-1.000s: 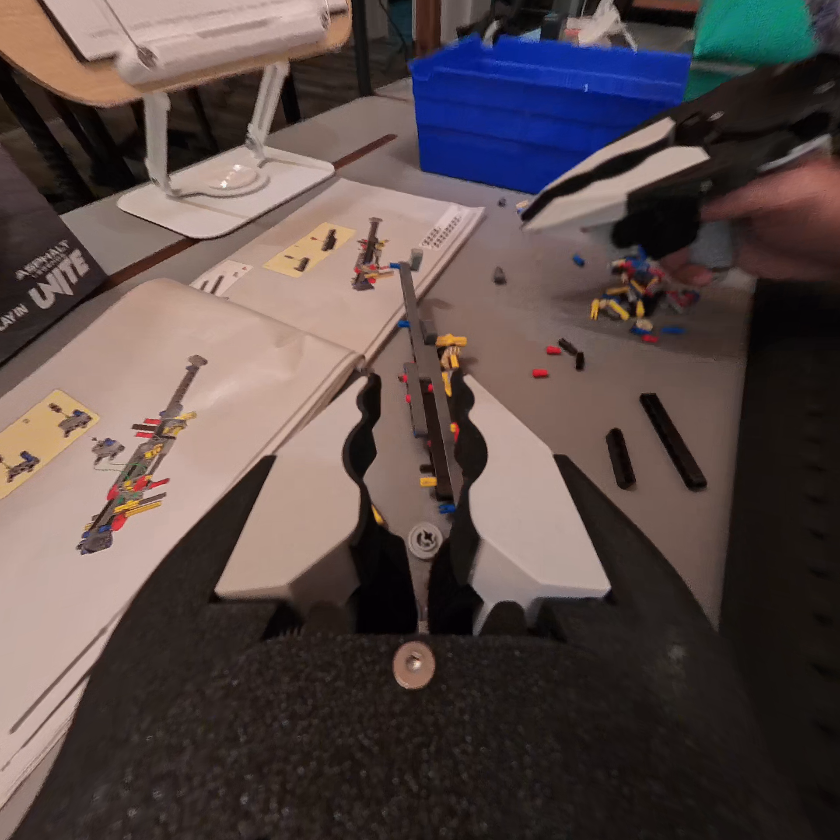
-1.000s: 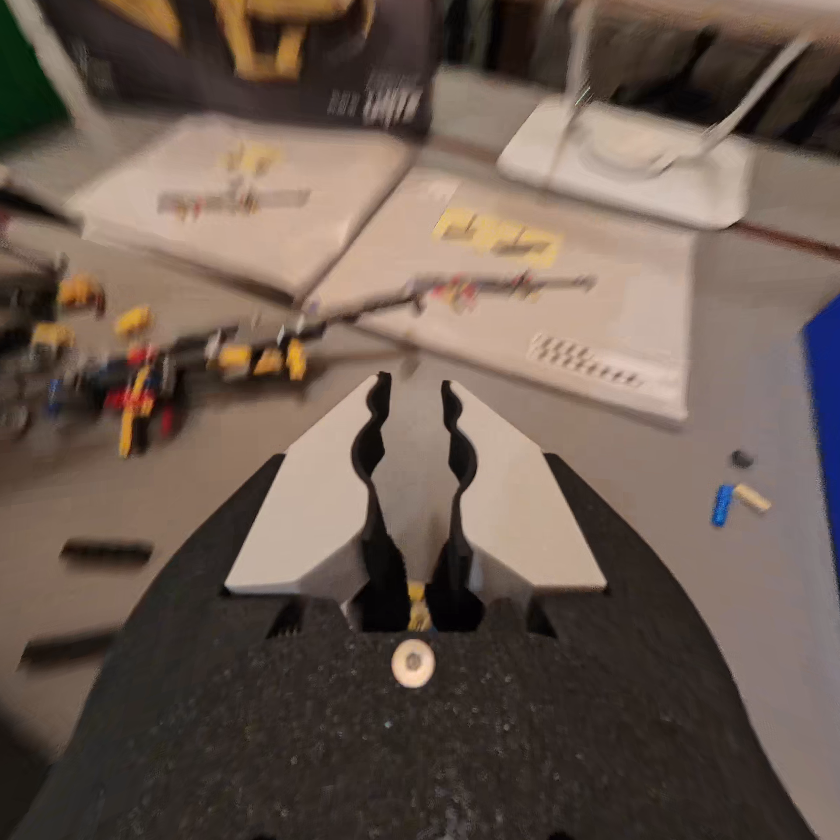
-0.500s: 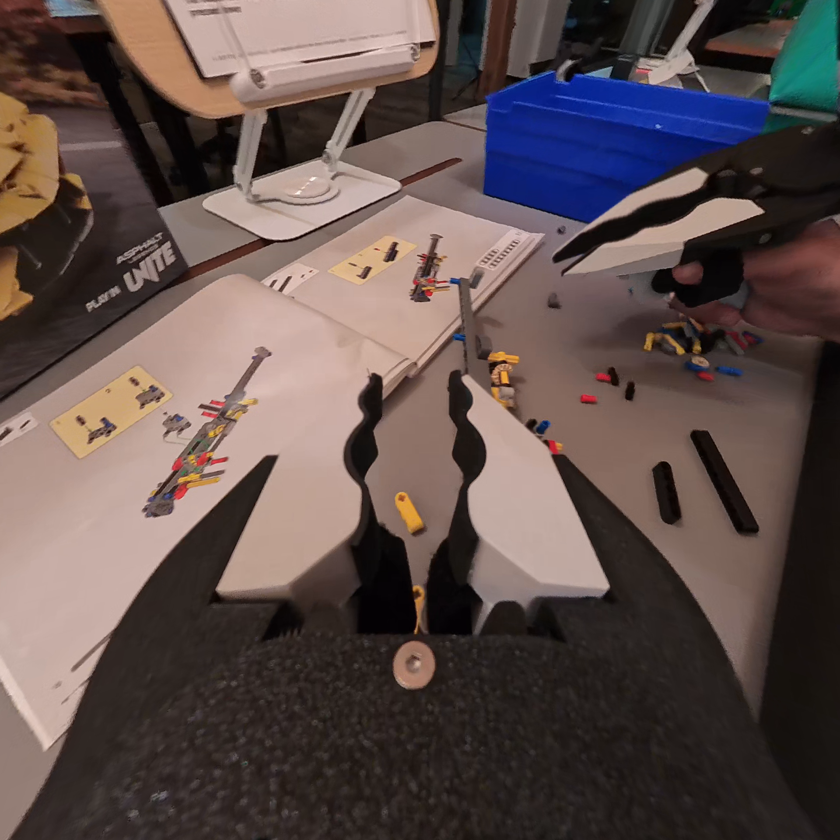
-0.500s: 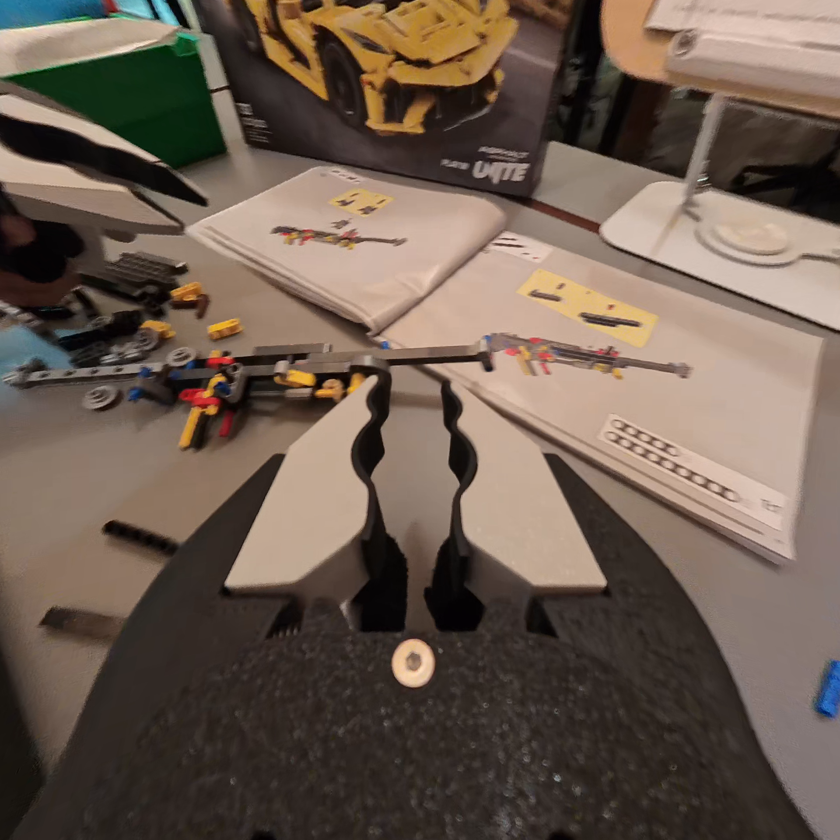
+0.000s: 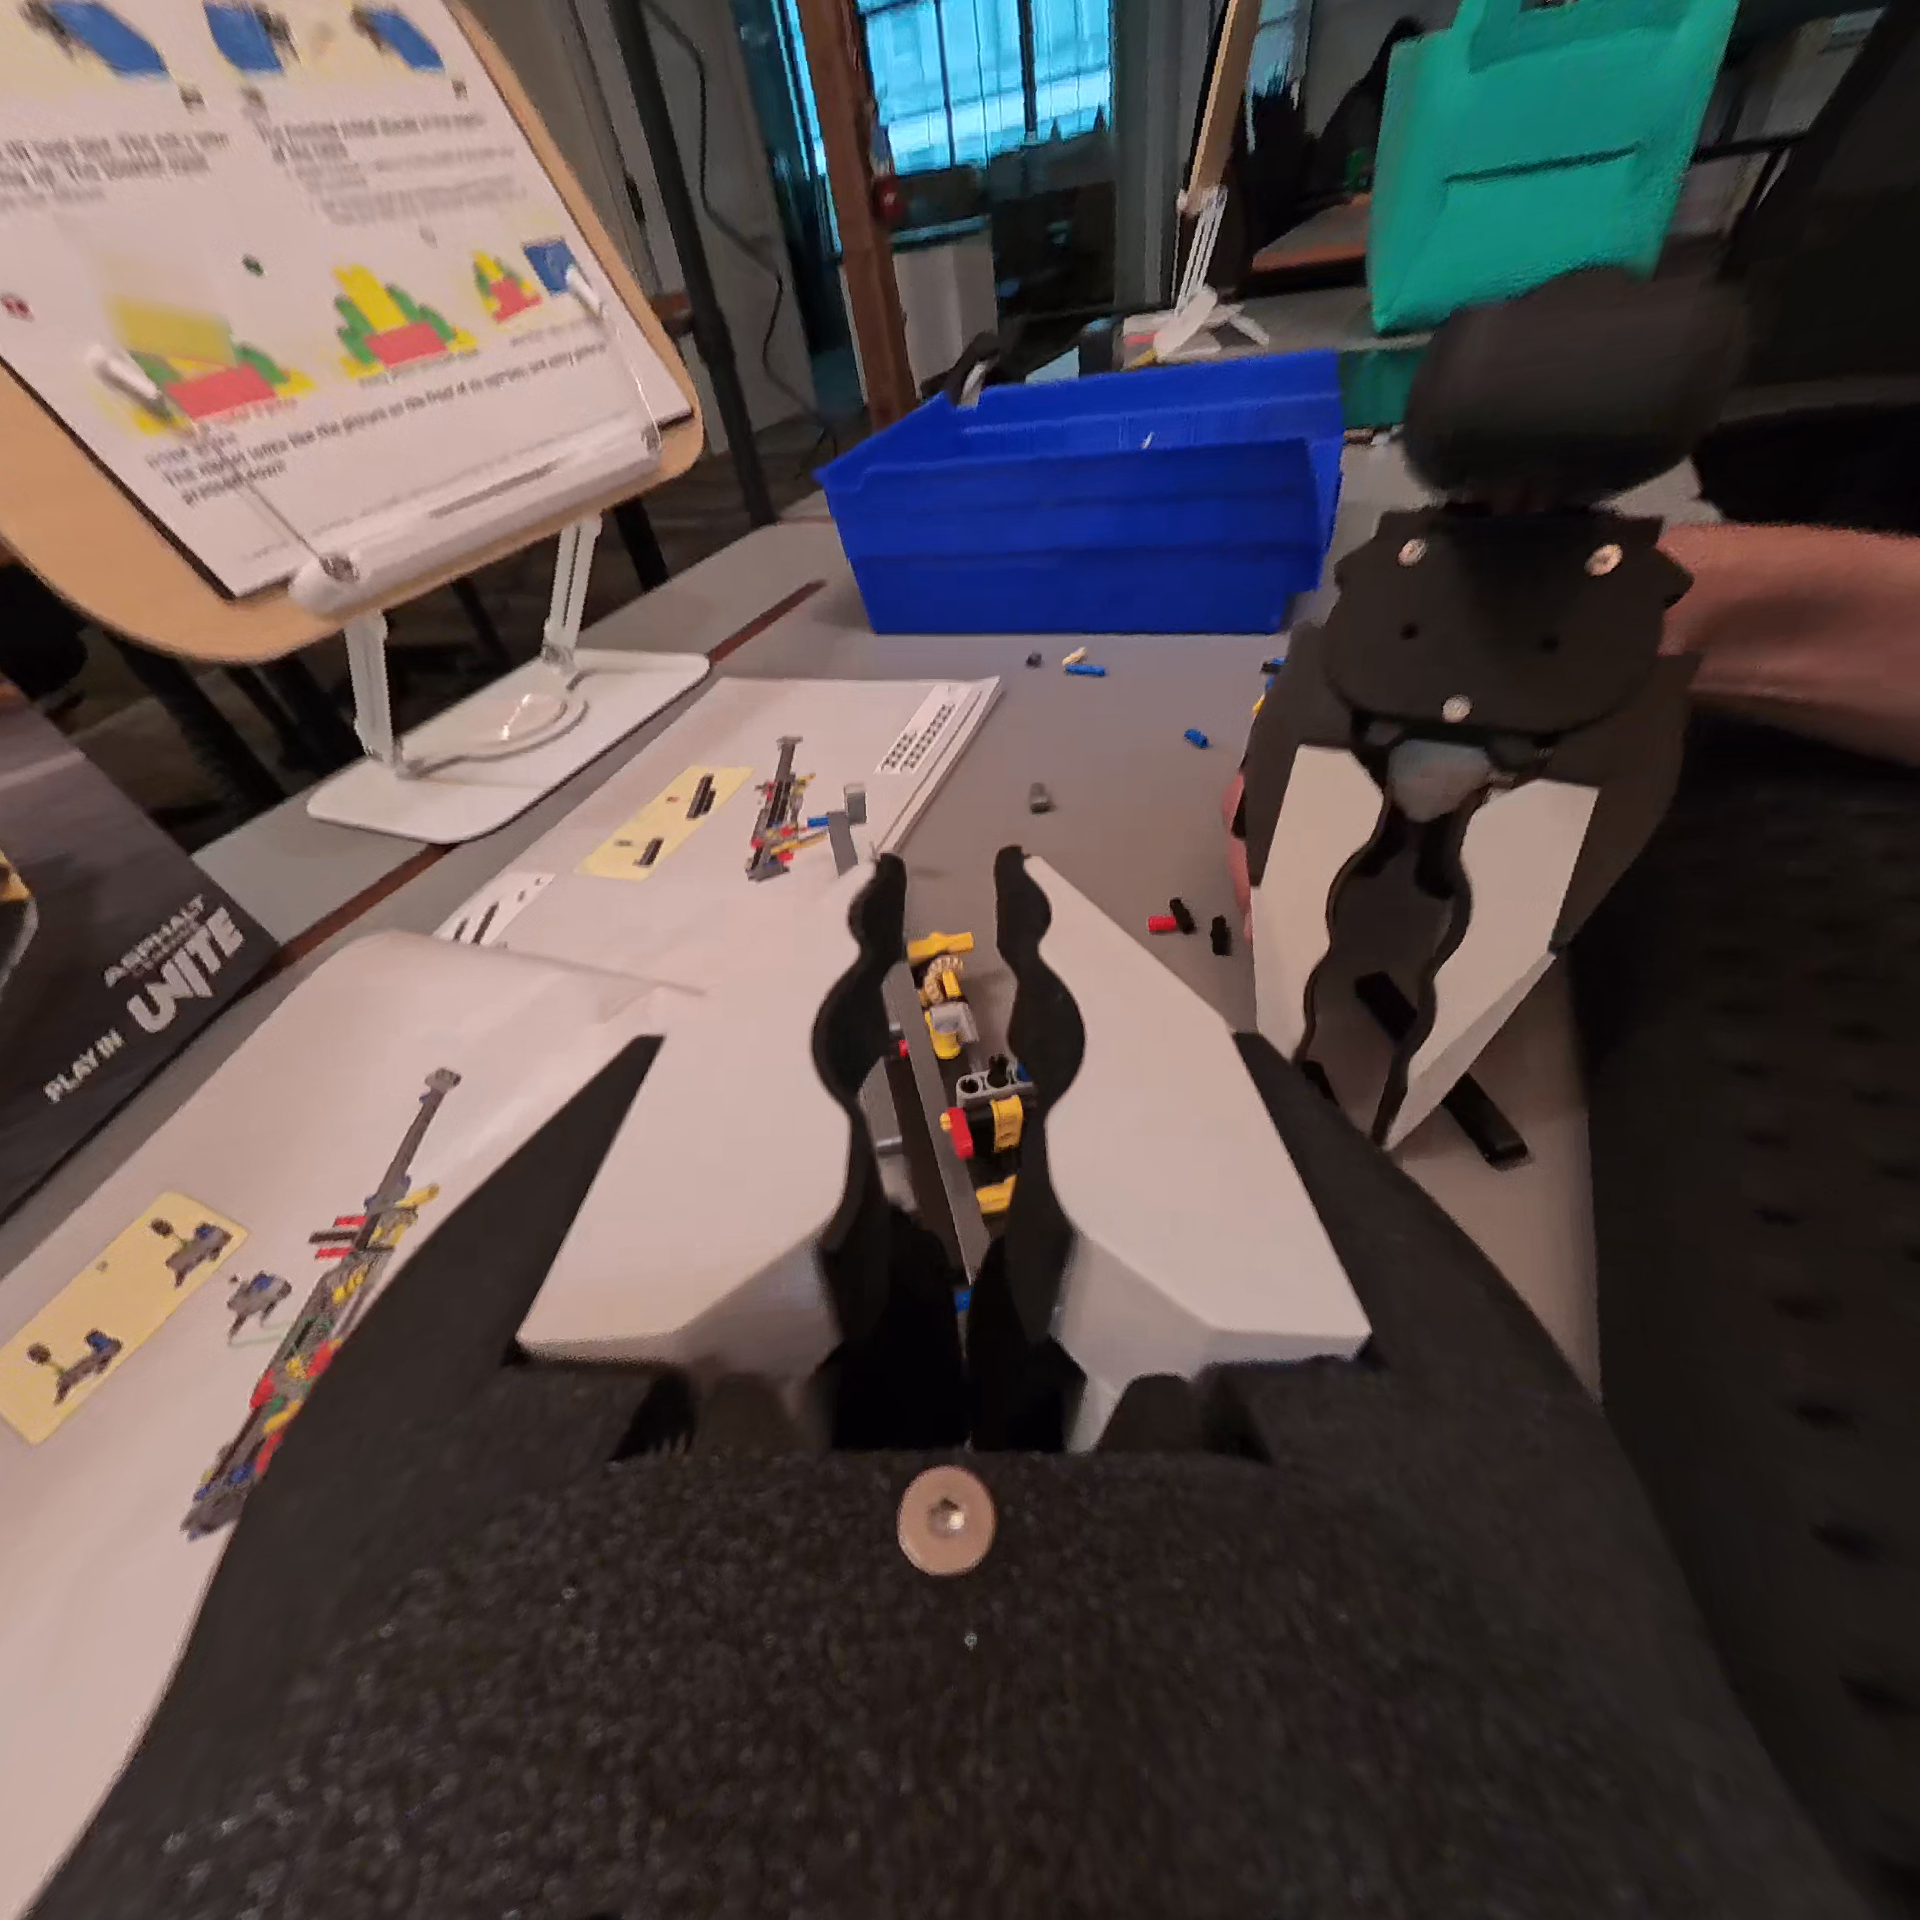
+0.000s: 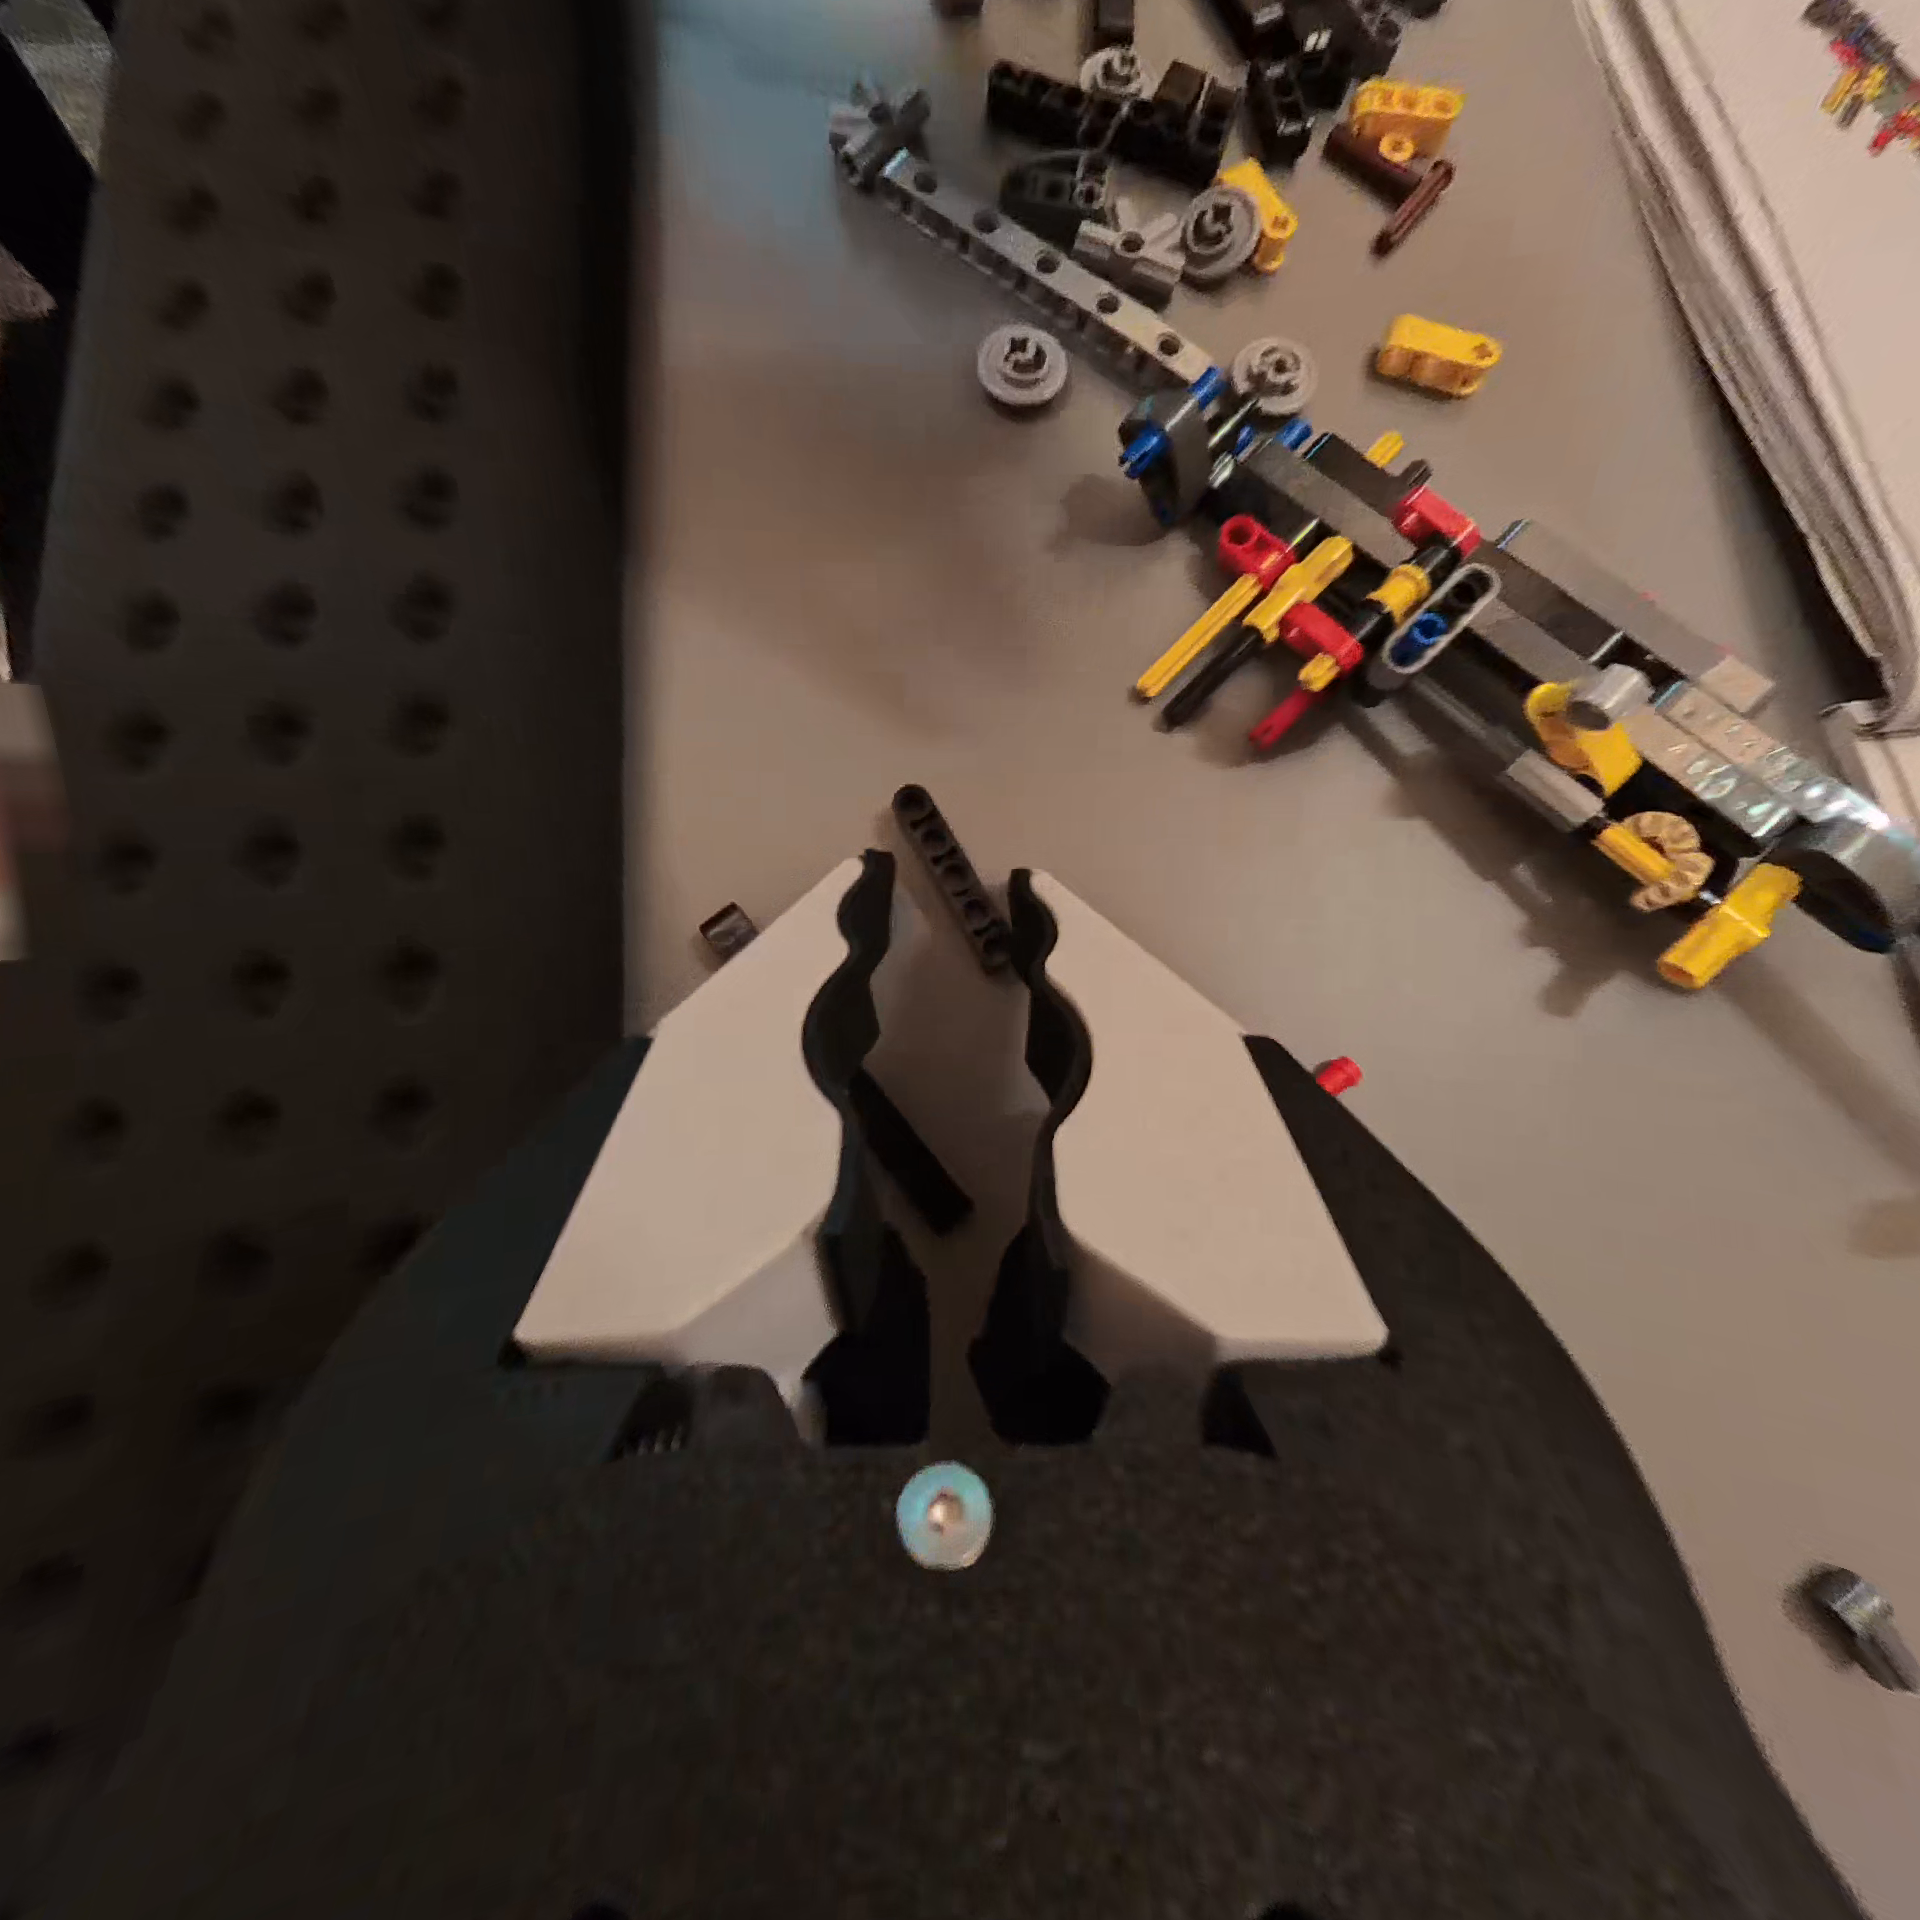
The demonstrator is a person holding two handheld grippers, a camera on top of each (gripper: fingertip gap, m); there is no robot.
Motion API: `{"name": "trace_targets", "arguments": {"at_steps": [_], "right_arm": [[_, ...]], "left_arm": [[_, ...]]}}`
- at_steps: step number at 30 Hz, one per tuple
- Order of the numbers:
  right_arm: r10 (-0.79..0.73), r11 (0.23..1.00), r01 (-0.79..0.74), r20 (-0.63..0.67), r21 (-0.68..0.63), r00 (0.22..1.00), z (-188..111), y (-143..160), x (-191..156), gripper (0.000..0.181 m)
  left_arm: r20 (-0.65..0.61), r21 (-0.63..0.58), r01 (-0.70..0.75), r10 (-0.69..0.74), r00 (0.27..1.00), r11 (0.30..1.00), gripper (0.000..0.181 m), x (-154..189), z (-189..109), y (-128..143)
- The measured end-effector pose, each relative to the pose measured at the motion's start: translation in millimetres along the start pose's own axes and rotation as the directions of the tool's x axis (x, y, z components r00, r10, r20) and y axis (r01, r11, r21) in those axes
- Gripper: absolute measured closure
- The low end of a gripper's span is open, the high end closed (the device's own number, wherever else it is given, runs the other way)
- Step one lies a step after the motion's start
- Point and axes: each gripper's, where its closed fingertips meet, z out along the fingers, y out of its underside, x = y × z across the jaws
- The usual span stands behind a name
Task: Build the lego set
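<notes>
Lego assembly [image 5: 951, 1081], a long grey beam studded with yellow, red, blue and black pieces, lies on the grey table [image 5: 1132, 748] at the centre of my left wrist view, showing through the gap of my left gripper [image 5: 948, 868]. Its jaws stand narrowly apart on either side of the beam; I cannot tell whether they touch it. In my right wrist view the same assembly [image 6: 1455, 623] runs diagonally across the upper right of the frame, beside the edge of the open instruction booklet [image 6: 1787, 312]. A heap of loose black, grey and yellow parts [image 6: 1174, 125] sits at the top centre.

My right gripper [image 6: 948, 878] points down at the table with its jaws narrowly apart and holding nothing. A short black beam with holes [image 6: 951, 878] lies on the table just past the fingertips, and a second black beam [image 6: 909, 1169] shows between the fingers lower down. In the left wrist view that right gripper [image 5: 1361, 1112] stands at the right of the frame, tips down. A blue plastic bin [image 5: 1091, 499] sits at upper centre, and a white document stand with a printed sheet [image 5: 312, 343] fills the upper left.
</notes>
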Motion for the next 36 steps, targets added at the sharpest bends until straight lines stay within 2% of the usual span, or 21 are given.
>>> {"name": "trace_targets", "arguments": {"at_steps": [2, 4, 6, 7, 9, 10, 11, 12, 13, 14, 17, 19, 20, 22, 23, 24, 26, 29, 32, 36], "right_arm": [[-0.007, 1.0, 0.007, -0.009, -0.007, 1.0, 2.7, 0.8, 0.8, 0.163], [-0.032, 0.999, 0.032, -0.036, 0.0, 0.999, 3.0, 0.4, 3.8, 0.175], [-0.018, 1.0, 0.019, -0.126, 0.003, 0.992, 0.6, -0.6, 18.9, 0.175], [0.011, 0.999, -0.005, -0.172, 0.035, 0.985, -4.0, -5.5, 28.2, 0.175], [0.151, 0.97, -0.106, -0.195, 0.22, 0.969, -22.2, -33.3, 43.4, 0.175], [0.257, 0.913, -0.18, -0.172, 0.366, 0.951, -36.8, -54.1, 52.1, 0.175], [0.367, 0.802, -0.258, -0.103, 0.539, 0.924, -54.9, -76.8, 59.7, 0.175], [0.447, 0.635, -0.344, 0.034, 0.691, 0.894, -73.6, -97.3, 63.0, 0.176], [0.454, 0.463, -0.438, 0.218, 0.771, 0.864, -88.0, -113.4, 59.7, 0.176], [0.44, 0.367, -0.532, 0.362, 0.763, 0.822, -90.0, -120.0, 55.8, 0.176], [0.392, 0.296, -0.649, 0.53, 0.701, 0.752, -86.6, -127.5, 45.7, 0.175], [0.398, 0.324, -0.59, 0.459, 0.74, 0.794, -88.2, -127.9, 47.3, 0.175], [0.446, 0.375, -0.515, 0.337, 0.771, 0.829, -83.5, -123.5, 54.3, 0.176], [0.475, 0.52, -0.223, -0.063, 0.825, 0.878, -87.2, -118.0, 67.9, 0.175], [0.43, 0.613, -0.101, -0.224, 0.783, 0.875, -85.6, -118.1, 66.7, 0.175], [0.4, 0.693, -0.013, -0.37, 0.721, 0.839, -81.6, -115.2, 69.5, 0.175], [0.341, 0.783, 0.095, -0.552, 0.615, 0.761, -75.5, -112.3, 71.9, 0.175], [0.279, 0.838, 0.179, -0.688, 0.515, 0.67, -74.8, -113.5, 74.0, 0.175], [0.279, 0.845, 0.183, -0.705, 0.503, 0.652, -73.7, -116.2, 73.2, 0.175], [0.259, 0.847, 0.209, -0.722, 0.489, 0.642, -71.1, -121.9, 69.7, 0.175]], "left_arm": [[-0.023, 0.055, -0.017, 0.018, 1.0, 0.998, 0.167, 5.0, -2.7, -6.2], [-0.074, 0.082, 0.001, 0.005, 0.997, 0.997, 0.169, 12.7, -4.2, -10.0], [-0.124, 0.111, 0.052, -0.038, 0.992, 0.992, 0.168, 17.7, -6.1, -15.3], [-0.146, 0.131, 0.084, -0.065, 0.987, 0.988, 0.164, 18.7, -7.9, -19.2], [-0.194, 0.183, 0.172, -0.136, 0.972, 0.968, 0.155, 18.6, -13.4, -30.0], [-0.222, 0.201, 0.233, -0.187, 0.957, 0.951, 0.15, 17.8, -15.7, -35.0], [-0.249, 0.199, 0.298, -0.246, 0.937, 0.934, 0.146, 16.6, -16.5, -37.3], [-0.273, 0.181, 0.355, -0.3, 0.914, 0.917, 0.144, 15.8, -16.0, -37.5], [-0.293, 0.161, 0.396, -0.34, 0.894, 0.904, 0.144, 15.8, -14.8, -36.8], [-0.301, 0.149, 0.419, -0.363, 0.882, 0.896, 0.145, 15.7, -13.5, -36.3], [-0.318, 0.15, 0.45, -0.388, 0.865, 0.881, 0.151, 17.2, -13.5, -38.1], [-0.384, 0.139, 0.507, -0.426, 0.819, 0.85, 0.152, 22.5, -16.2, -42.0], [-0.406, 0.124, 0.536, -0.45, 0.795, 0.835, 0.152, 23.7, -16.0, -41.8], [-0.388, 0.104, 0.555, -0.48, 0.787, 0.826, 0.152, 21.1, -11.8, -37.5], [-0.355, 0.098, 0.544, -0.482, 0.801, 0.833, 0.154, 18.8, -8.8, -34.0], [-0.308, 0.093, 0.532, -0.483, 0.819, 0.842, 0.156, 15.2, -5.1, -29.1], [-0.269, 0.086, 0.537, -0.5, 0.823, 0.839, 0.158, 12.8, -0.3, -24.7], [-0.28, 0.127, 0.612, -0.564, 0.777, 0.78, 0.16, 9.0, 0.8, -32.2], [-0.295, 0.135, 0.66, -0.606, 0.739, 0.739, 0.163, 8.9, 2.7, -33.7], [-0.293, 0.118, 0.665, -0.614, 0.733, 0.738, 0.169, 12.8, 7.4, -31.7]]}}
